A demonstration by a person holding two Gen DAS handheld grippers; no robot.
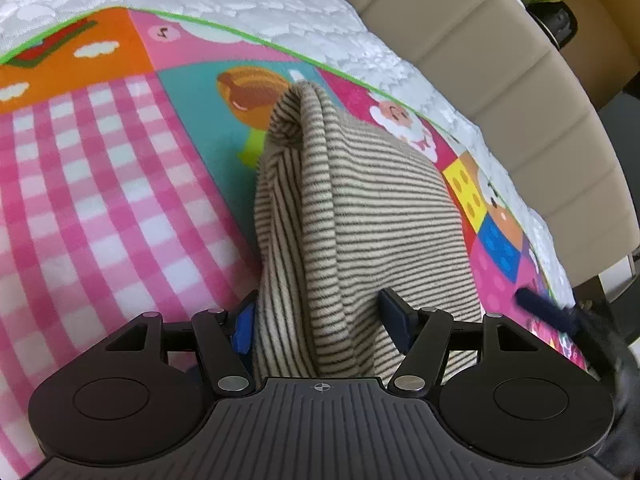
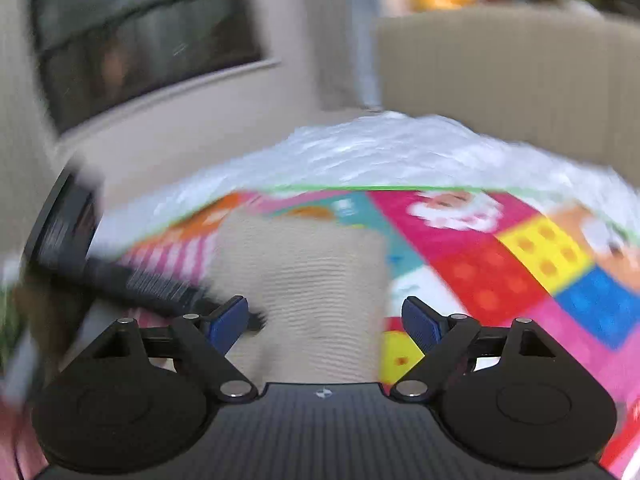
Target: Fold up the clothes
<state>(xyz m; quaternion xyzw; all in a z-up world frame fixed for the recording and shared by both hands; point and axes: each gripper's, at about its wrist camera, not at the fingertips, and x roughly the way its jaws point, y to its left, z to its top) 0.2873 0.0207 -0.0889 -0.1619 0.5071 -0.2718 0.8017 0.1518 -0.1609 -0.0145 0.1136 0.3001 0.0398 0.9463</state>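
Beige headboard (image 1: 500, 80) edges the colourful blanket (image 1: 100, 180) under the striped garment (image 1: 360, 208).

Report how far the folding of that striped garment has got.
Done: the striped garment lies folded into a narrow stack on the colourful mat. In hand: nothing; the left gripper straddles it with jaws apart, the right gripper is open too. Left: withdrawing; no other clothes are visible.

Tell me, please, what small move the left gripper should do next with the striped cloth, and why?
Probably draw the left gripper back, clear of the striped cloth. Its fingers stand apart with a folded ridge of cloth bulging between them, seemingly unpinched, and the cloth already lies doubled on the mat. The right gripper is open too.
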